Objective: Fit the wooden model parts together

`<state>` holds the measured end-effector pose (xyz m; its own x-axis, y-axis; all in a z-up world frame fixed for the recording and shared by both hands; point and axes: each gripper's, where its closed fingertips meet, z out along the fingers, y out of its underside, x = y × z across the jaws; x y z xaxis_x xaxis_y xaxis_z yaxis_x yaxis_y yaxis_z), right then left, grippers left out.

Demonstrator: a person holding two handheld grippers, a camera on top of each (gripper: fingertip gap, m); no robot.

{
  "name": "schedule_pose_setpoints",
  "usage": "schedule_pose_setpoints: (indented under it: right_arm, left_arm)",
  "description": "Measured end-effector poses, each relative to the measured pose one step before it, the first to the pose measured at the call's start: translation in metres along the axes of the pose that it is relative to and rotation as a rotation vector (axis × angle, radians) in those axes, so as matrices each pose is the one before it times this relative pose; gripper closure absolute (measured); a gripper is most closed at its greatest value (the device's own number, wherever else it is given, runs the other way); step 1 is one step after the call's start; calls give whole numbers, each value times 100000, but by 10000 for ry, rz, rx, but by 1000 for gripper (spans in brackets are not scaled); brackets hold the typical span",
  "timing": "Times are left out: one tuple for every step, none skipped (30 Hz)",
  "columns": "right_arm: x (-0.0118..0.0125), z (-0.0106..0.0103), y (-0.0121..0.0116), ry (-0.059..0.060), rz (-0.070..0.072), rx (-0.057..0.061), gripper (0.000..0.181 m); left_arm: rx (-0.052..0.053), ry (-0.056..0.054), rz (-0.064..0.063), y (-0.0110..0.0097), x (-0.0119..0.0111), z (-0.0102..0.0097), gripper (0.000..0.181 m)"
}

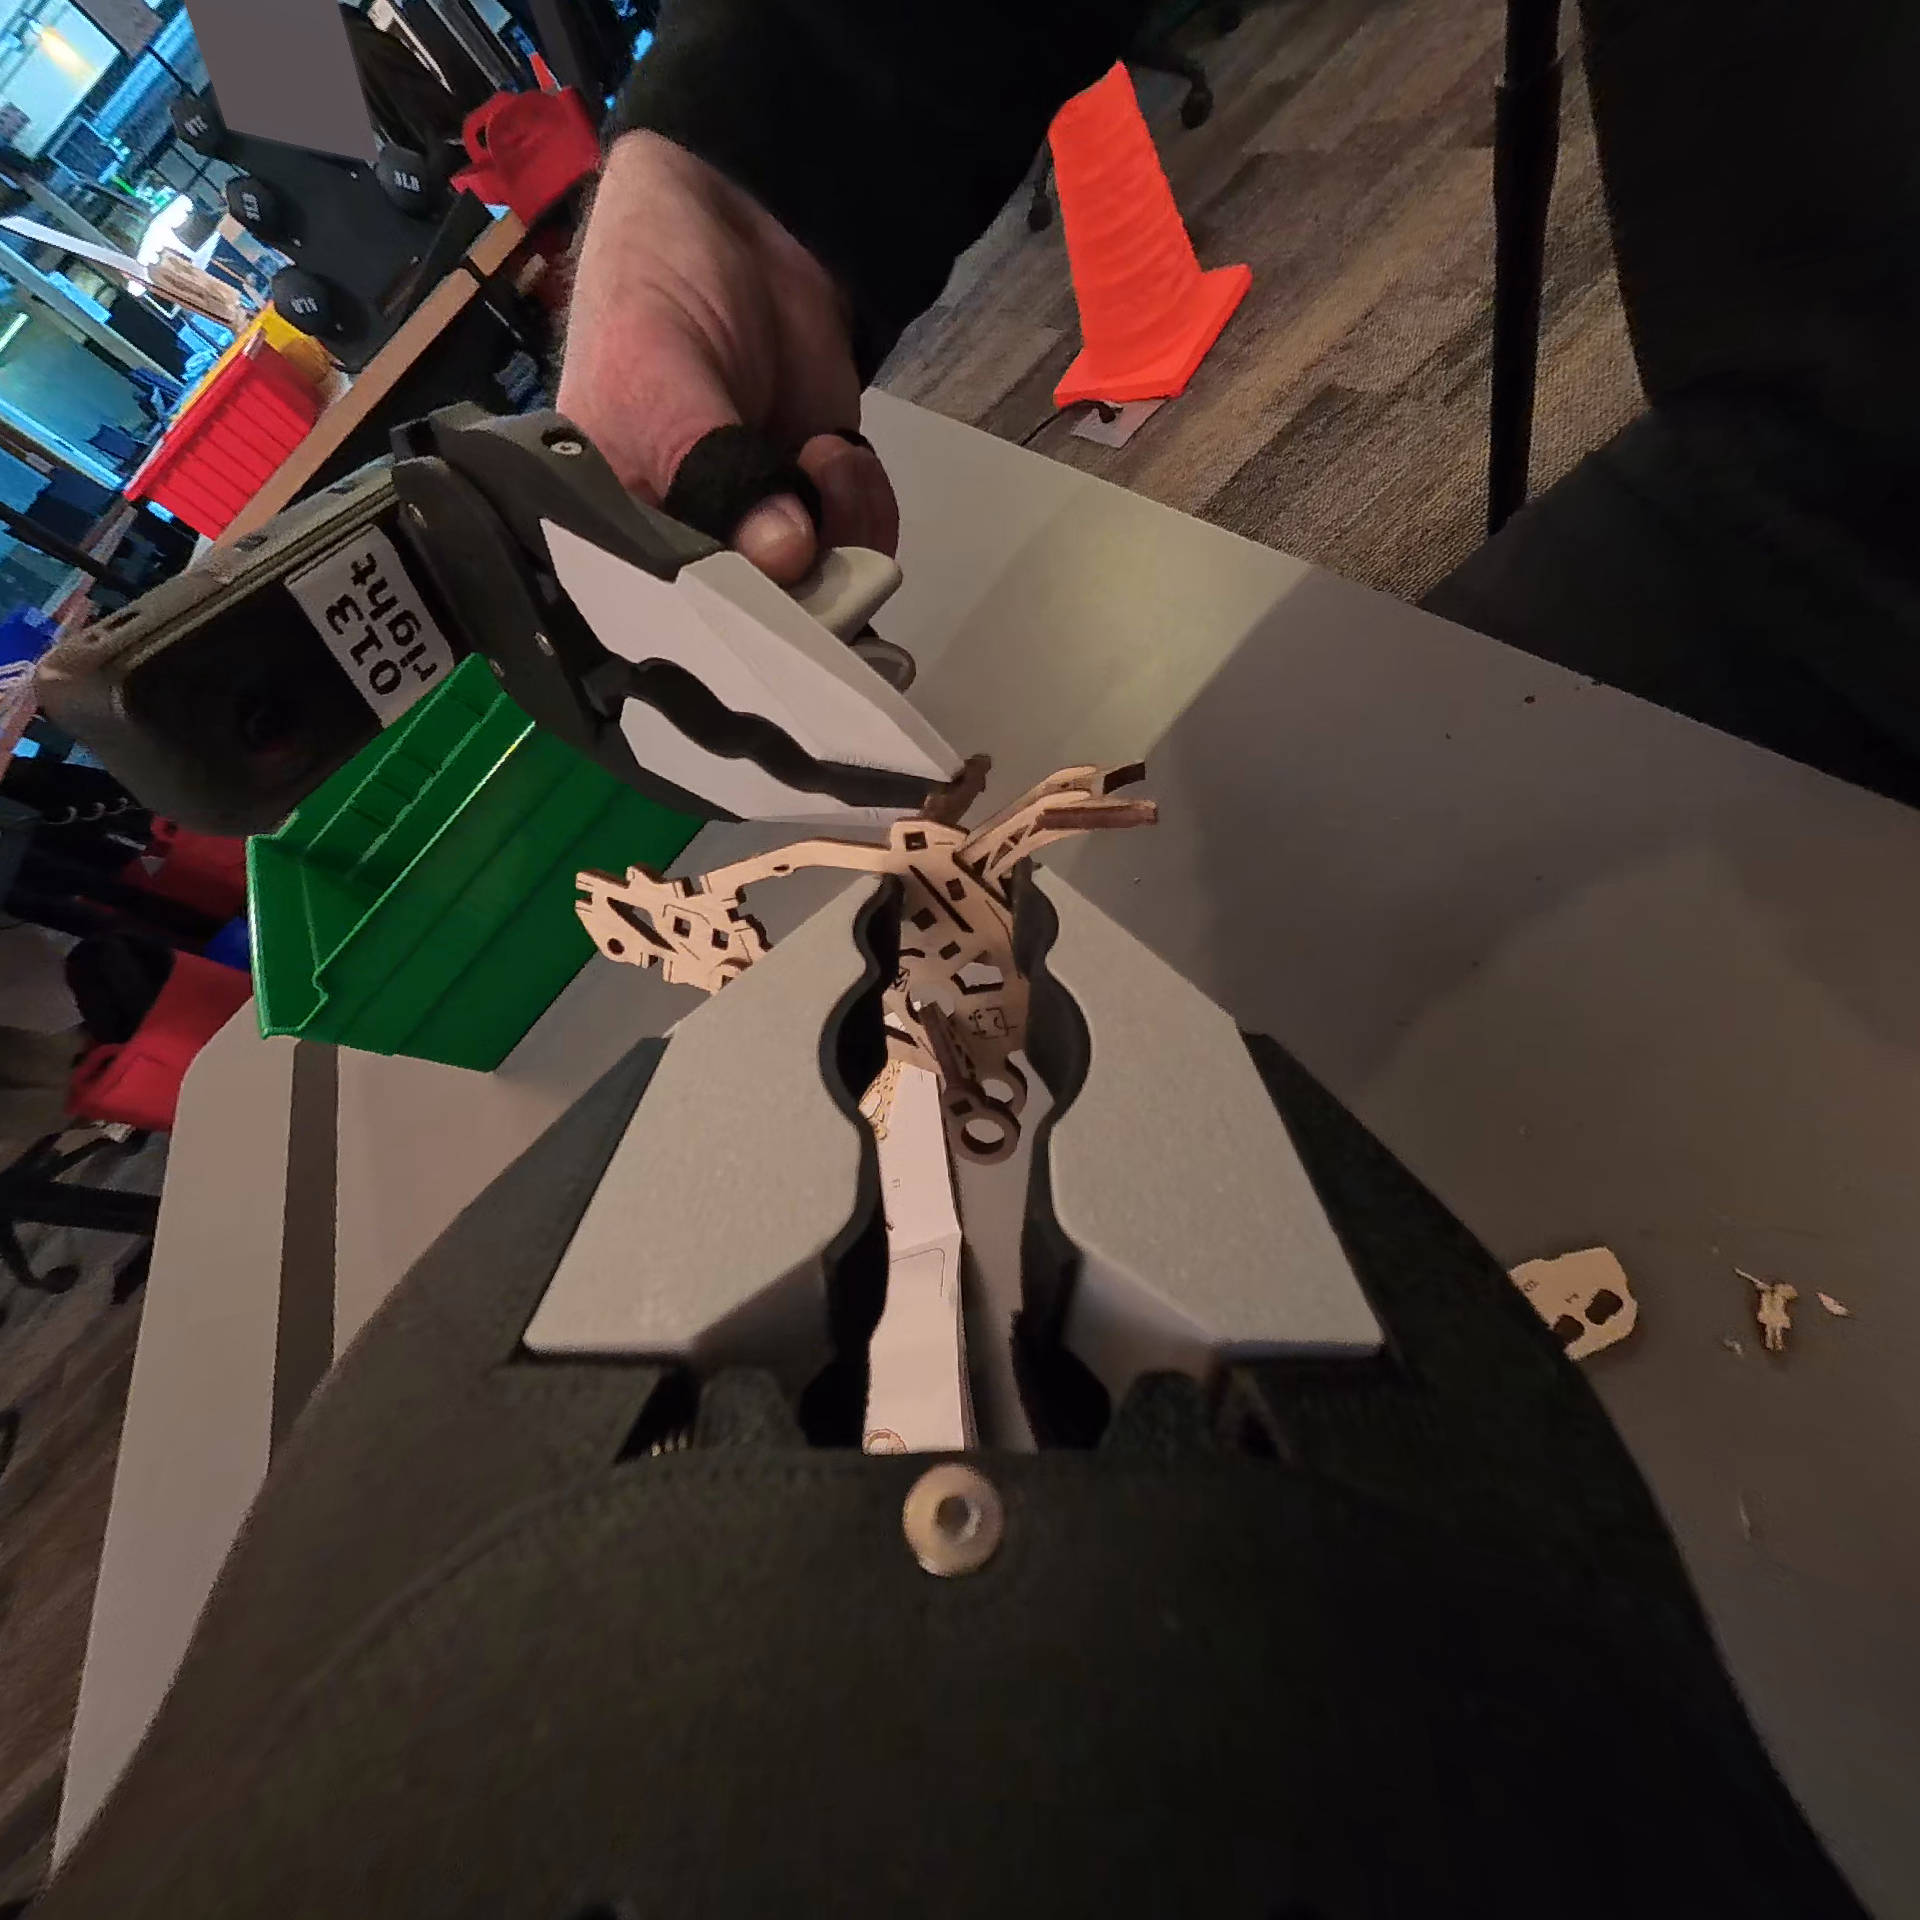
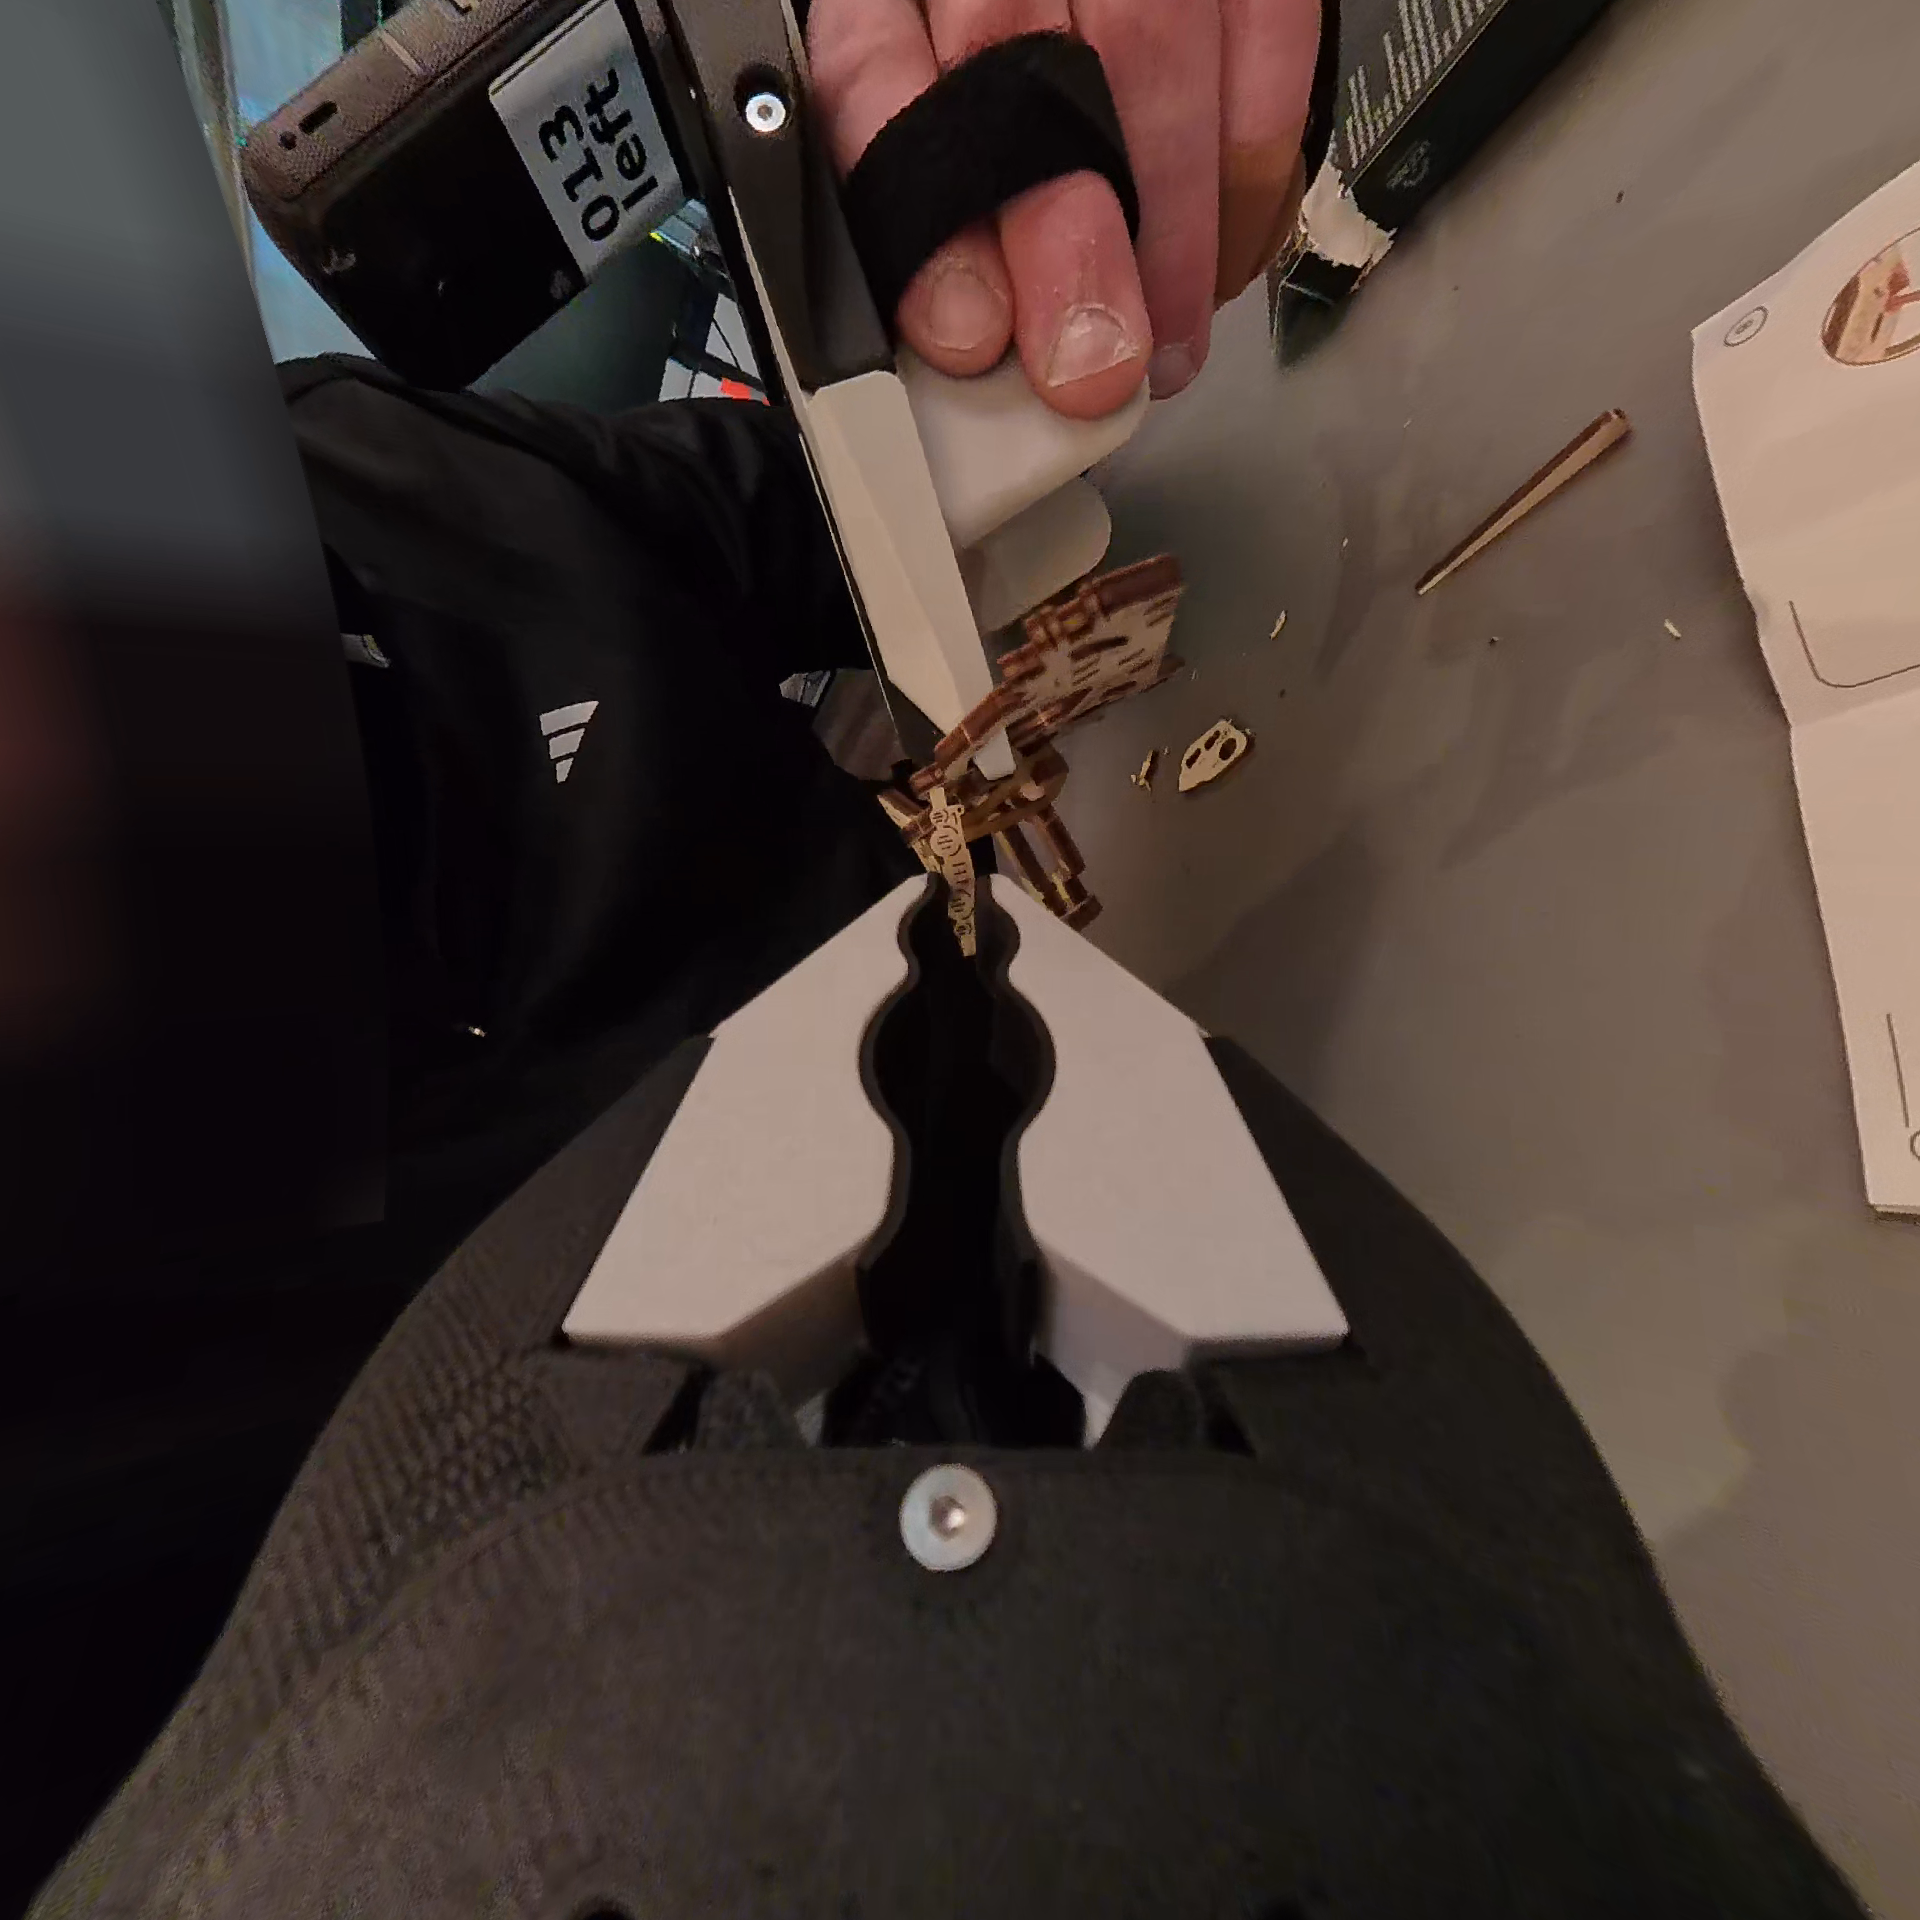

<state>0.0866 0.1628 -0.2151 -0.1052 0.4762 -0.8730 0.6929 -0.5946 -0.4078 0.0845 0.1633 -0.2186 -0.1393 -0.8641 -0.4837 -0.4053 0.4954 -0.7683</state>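
**Q:** What surrounds the work?

**A:** Grey tabletop fills the right and centre of the left wrist view. Beyond its far edge, at upper right, an orange cone stands on wood-look flooring. A green plastic bin sits at the table's left edge, with red bins farther back at upper left.

**Q:** Where is the wooden model?

**A:** Mid-frame in the left wrist view. The left gripper is closed to a narrow gap on the wooden model, a pale laser-cut piece with small cut-outs. One arm of it reaches left over the table edge; thin prongs fan toward the upper right. A folded white paper shows low between the fingers.

**Q:** And the other tool?

**A:** The right gripper comes in from the upper left, held by a hand with a black strap over one finger. It is pinched nearly shut on a small wooden part, which touches the model's top.

**Q:** What does the right wrist view add?

**A:** Its own fingers sit centre-frame, clamping the thin part at their tips. Just above, the left gripper points down from the top edge, gripping the model. On the table to the right lie a small oval wooden piece, a thin wooden stick, scattered splinters and a white instruction sheet at the right edge. A dark box sits at the upper right.
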Motion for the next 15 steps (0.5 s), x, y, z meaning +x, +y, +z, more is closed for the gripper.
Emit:
schedule_pose_setpoints:
  right_arm:
    - [-11,30,57,-18,15,-58,179]
    - [-37,24,44,-27,50,-68,179]
    - [-25,31,72,-5,3,-115,179]
    - [-56,29,118,21,-72,-154,179]
    - [-91,33,112,5,-41,-149,179]
    - [-116,-2,108,6,-29,-131,179]
    - [-168,6,125,47,-46,-145,179]
    - [19,-13,36,109,-30,-141,179]
    - [51,-54,22,90,-4,-139,179]
    - [-47,-35,20,48,-24,-145,179]
    - [-55,-71,24,71,-50,-146,179]
    - [-33,-112,-46,80,-46,-111,179]
    - [-56,-84,-81,33,-50,-79,179]
    - [-69,-52,-37,-6,-69,-87,179]
    - [-1,-55,-50,51,-35,-67,179]
  left_arm:
    - [-18,-1,31,-50,29,17,163]
    - [-49,-33,76,-24,-5,49,163]
    - [-98,-12,95,44,65,89,163]
    - [-78,12,71,22,82,79,163]
    - [-15,-28,68,-68,16,21,163]
    - [-22,3,27,-33,20,5,163]
    - [-64,-16,66,9,19,10,163]
    - [-116,-23,85,90,22,37,163]
    - [-79,-37,73,46,-12,29,163]
    - [-18,-46,56,-56,-29,27,163]
    - [-19,17,18,-45,55,26,163]
    - [-34,-6,34,-13,18,11,163]
    - [44,-41,21,-106,-53,-34,163]
    - [43,-16,-1,-117,-32,-23,163]
    - [-113,-45,55,152,-39,30,163]
